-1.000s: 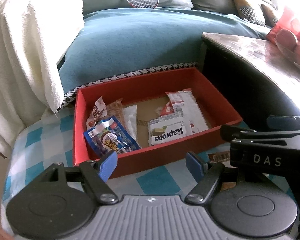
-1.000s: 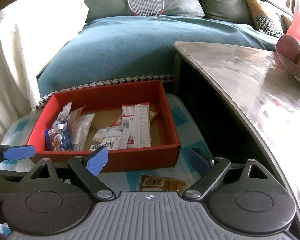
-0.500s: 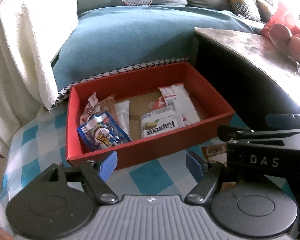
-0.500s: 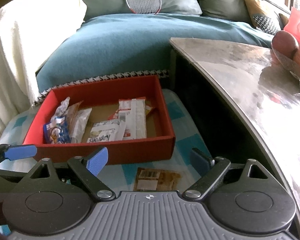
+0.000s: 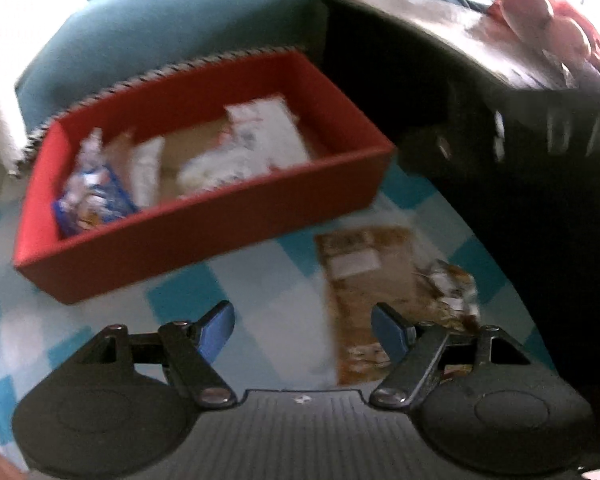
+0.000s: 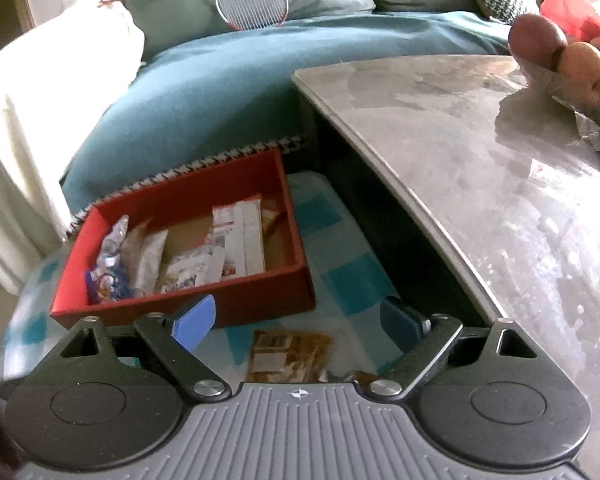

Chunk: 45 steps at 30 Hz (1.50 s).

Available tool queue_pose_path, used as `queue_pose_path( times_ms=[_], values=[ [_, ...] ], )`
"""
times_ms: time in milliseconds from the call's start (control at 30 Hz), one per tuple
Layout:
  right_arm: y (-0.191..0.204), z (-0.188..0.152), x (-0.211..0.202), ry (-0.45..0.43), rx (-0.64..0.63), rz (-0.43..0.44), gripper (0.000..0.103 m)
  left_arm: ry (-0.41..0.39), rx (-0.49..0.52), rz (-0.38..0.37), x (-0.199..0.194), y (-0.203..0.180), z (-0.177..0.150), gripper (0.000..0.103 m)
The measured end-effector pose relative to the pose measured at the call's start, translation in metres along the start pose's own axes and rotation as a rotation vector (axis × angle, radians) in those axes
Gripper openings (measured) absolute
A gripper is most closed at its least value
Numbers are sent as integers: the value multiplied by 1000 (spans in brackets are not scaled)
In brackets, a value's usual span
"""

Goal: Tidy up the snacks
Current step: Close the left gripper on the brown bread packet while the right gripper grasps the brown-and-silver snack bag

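Left wrist view, blurred: left gripper point(image 5: 302, 322) jaws apart, nothing between them, above a blue-checked cloth point(image 5: 268, 320). Brown snack packet point(image 5: 374, 280) lies flat on the cloth, just in front of the red box point(image 5: 204, 236), not in it. The box holds several wrapped snacks point(image 5: 96, 196).

Right wrist view: right gripper point(image 6: 296, 322) jaws wide, empty, above the same brown packet point(image 6: 288, 354). Red box point(image 6: 236, 304) beyond, beside the grey counter point(image 6: 480, 168).
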State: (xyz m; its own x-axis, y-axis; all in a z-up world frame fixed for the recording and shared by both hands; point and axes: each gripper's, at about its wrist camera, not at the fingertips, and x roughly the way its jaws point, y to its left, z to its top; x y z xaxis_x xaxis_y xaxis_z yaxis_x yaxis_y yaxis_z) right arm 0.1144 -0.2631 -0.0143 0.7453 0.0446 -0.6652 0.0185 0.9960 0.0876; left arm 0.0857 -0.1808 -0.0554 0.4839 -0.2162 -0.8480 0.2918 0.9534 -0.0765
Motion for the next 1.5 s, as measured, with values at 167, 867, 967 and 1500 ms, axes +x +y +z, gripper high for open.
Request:
queue_pose_path(
  times_ms=[167, 867, 967, 1500],
  values=[
    [-15, 0, -12, -18, 66, 40, 83, 16, -110, -63, 15, -14, 8, 70],
    [-22, 6, -40, -104, 122, 173, 95, 67, -94, -58, 33, -4, 2, 56],
    [-16, -9, -40, -55, 113, 180, 95, 73, -62, -18, 19, 20, -10, 54],
    [-13, -76, 67, 279, 8, -167, 96, 114, -49, -30, 3, 71, -29, 71]
  ],
)
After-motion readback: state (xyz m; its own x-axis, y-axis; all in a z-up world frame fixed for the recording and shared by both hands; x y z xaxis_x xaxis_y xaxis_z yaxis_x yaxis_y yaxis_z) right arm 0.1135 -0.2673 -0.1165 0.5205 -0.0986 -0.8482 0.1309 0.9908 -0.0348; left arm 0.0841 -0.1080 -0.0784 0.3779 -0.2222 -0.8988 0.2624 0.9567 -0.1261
